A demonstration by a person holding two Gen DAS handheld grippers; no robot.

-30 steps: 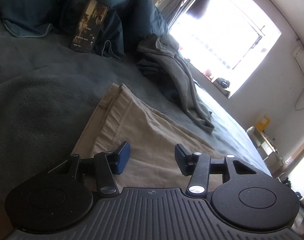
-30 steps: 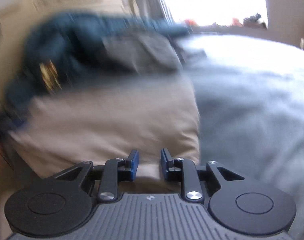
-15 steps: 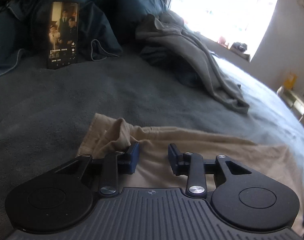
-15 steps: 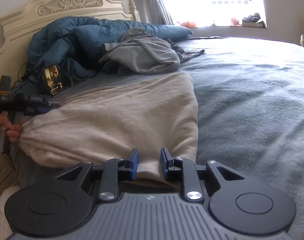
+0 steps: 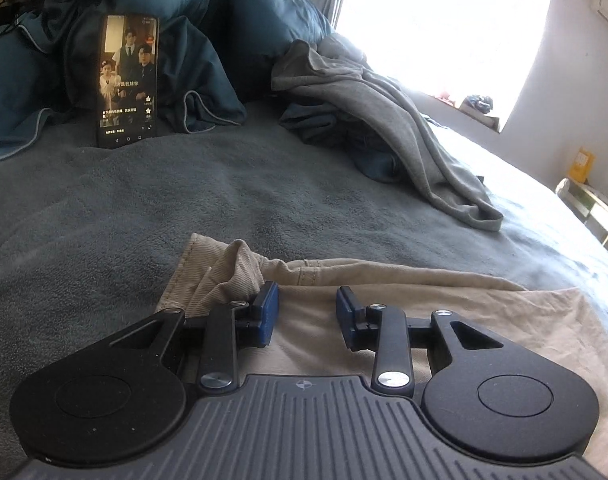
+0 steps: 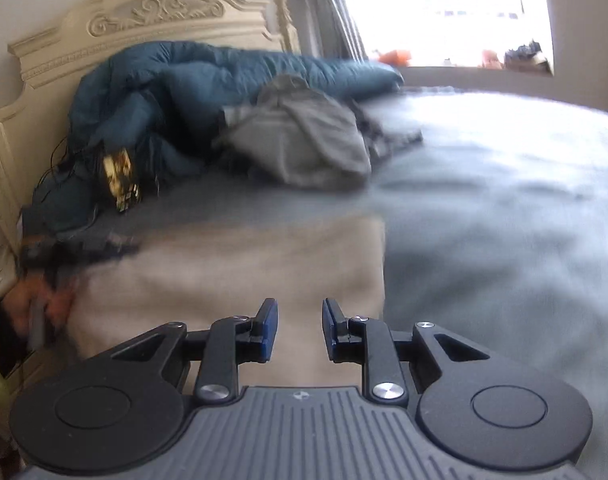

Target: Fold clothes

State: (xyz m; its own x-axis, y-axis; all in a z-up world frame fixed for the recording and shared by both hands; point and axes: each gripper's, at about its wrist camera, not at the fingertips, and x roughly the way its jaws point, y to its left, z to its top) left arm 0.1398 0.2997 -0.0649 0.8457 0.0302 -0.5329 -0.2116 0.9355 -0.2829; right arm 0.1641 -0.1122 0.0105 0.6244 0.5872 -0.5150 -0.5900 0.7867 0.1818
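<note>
Left wrist view: left gripper (image 5: 307, 314) stands open, low over the beige trousers (image 5: 444, 312) spread on the near bed (image 5: 143, 216); a bunched waistband corner touches its left finger, nothing clamped. Right wrist view, blurred: right gripper (image 6: 299, 330) also open over the trousers' (image 6: 239, 272) near edge, grey garment (image 6: 304, 148) piled far by the blue duvet (image 6: 175, 92). Looks mid-fold or between folds, can't tell which; any next grasp needs the jaws around a cloth edge.

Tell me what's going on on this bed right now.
A person is folding beige trousers on a grey blanket, with a handheld gripper in each hand. The left gripper sits at the bunched waistband, the right gripper over the other end; both have jaws open, gripping nothing. A grey garment lies unfolded beyond.
</note>
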